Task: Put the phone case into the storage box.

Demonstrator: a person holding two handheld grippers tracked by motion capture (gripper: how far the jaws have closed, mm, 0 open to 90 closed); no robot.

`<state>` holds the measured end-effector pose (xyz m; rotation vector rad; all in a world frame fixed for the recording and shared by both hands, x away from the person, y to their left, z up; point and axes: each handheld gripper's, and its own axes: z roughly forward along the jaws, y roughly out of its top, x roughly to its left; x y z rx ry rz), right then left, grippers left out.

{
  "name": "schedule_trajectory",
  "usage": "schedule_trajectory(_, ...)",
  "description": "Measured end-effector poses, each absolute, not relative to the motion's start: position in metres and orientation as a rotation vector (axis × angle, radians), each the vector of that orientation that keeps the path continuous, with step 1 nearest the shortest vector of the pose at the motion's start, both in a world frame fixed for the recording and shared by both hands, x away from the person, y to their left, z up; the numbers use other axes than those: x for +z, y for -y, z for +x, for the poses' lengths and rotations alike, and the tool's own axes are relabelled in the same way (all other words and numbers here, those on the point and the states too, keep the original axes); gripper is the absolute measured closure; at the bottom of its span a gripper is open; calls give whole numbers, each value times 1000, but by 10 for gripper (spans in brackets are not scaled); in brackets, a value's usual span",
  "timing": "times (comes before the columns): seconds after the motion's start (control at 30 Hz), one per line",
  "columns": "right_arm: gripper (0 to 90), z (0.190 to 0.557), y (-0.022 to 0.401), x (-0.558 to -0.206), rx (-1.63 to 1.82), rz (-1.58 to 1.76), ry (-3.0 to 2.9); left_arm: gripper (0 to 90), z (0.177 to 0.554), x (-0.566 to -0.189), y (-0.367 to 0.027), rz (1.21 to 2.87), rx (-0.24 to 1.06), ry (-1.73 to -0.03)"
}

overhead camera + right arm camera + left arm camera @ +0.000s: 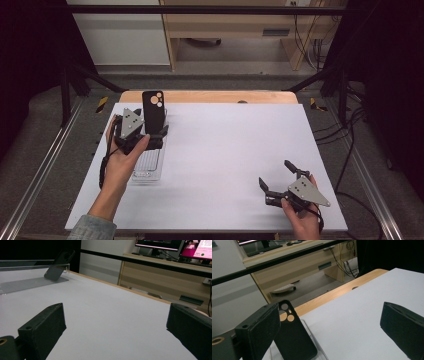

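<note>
A black phone case (153, 111) with round camera cut-outs leans upright in a clear ribbed tray (148, 165) near the table's (225, 150) far-left corner. The left gripper (150, 137) gapes beside it, holding nothing; the right gripper (277, 180) gapes empty near the near-right corner.

Left claw (329, 330) jaws wide apart; black phone case (294, 337) leaning in clear tray (317, 345), beside left jaw.

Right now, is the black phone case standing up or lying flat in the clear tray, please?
Standing up: the black phone case leans tilted at the far end of the clear tray, camera cutouts uppermost, only its lower edge on the tray.
</note>
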<state>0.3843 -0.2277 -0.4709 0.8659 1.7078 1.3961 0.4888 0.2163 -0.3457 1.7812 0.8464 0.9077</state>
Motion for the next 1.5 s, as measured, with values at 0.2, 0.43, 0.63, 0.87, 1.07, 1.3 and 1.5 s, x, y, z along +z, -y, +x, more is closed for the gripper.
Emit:
schedule_trajectory(0.2, 25, 384, 227, -470, 1402, 866, -1708, 27, 481, -348, -216, 1792, 910, -846)
schedule_trajectory(0.43, 25, 384, 227, -470, 1401, 866, -1708, 29, 473, -351, -215, 1777, 904, -839)
schedule_trajectory(0.63, 25, 385, 227, -470, 1399, 869, -1708, 29, 463, -352, -216, 1759, 899, -821)
schedule_trajectory(0.87, 25, 384, 226, -470, 1401, 877, -1707, 29, 453, -356, -218, 1726, 885, -804)
schedule_trajectory(1.07, 23, 385, 226, -470, 1399, 881, -1704, 31, 443, -362, -218, 1700, 882, -782)
schedule_trajectory(1.3, 23, 384, 226, -470, 1399, 879, -1707, 31, 432, -358, -222, 1667, 891, -774)
schedule_trajectory(1.5, 24, 384, 226, -470, 1400, 882, -1707, 30, 425, -355, -226, 1649, 887, -759)
